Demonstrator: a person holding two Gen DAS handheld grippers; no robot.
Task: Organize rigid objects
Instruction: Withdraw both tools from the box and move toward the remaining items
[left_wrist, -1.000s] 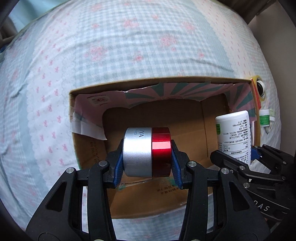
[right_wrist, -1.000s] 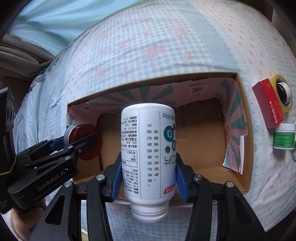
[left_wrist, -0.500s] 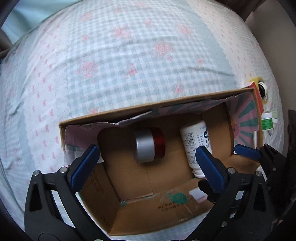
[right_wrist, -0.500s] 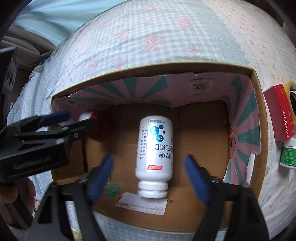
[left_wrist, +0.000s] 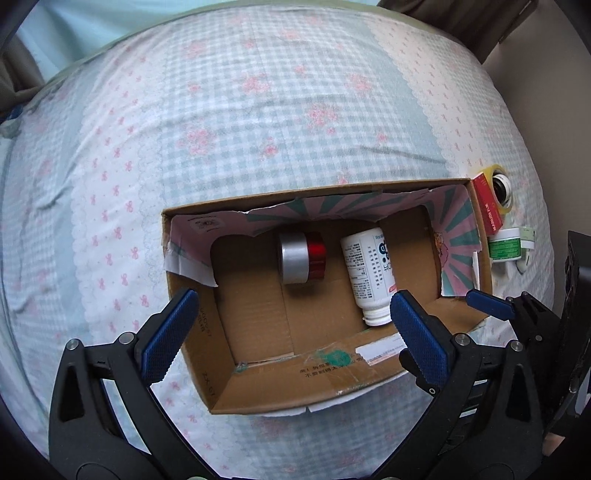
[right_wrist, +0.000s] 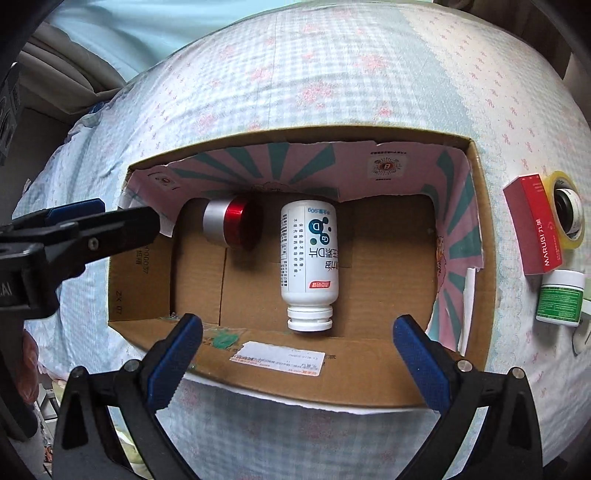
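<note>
An open cardboard box (left_wrist: 295, 391) lies on a checked bedspread. On its floor a silver and red can (left_wrist: 301, 258) lies on its side, with a white bottle (left_wrist: 369, 273) lying to its right, cap toward me. My left gripper (left_wrist: 291, 299) hovers open above the box with nothing between its blue pads. In the right wrist view the bottle (right_wrist: 308, 258) and the can (right_wrist: 229, 221) show inside the box (right_wrist: 369, 376). My right gripper (right_wrist: 297, 321) stands open over the bottle's cap end, touching nothing. One left gripper finger (right_wrist: 74, 221) reaches in from the left.
Right of the box on the bedspread (right_wrist: 332, 74) lie a red carton (right_wrist: 535, 225), a roll of yellow tape (right_wrist: 567, 214) and a small white jar with a green label (right_wrist: 559, 297). The box's right half holds nothing. The bed falls away at the left.
Both grippers opened wide and let go: the can and the bottle now lie on the box floor. Both grippers have drawn back upward from the box.
</note>
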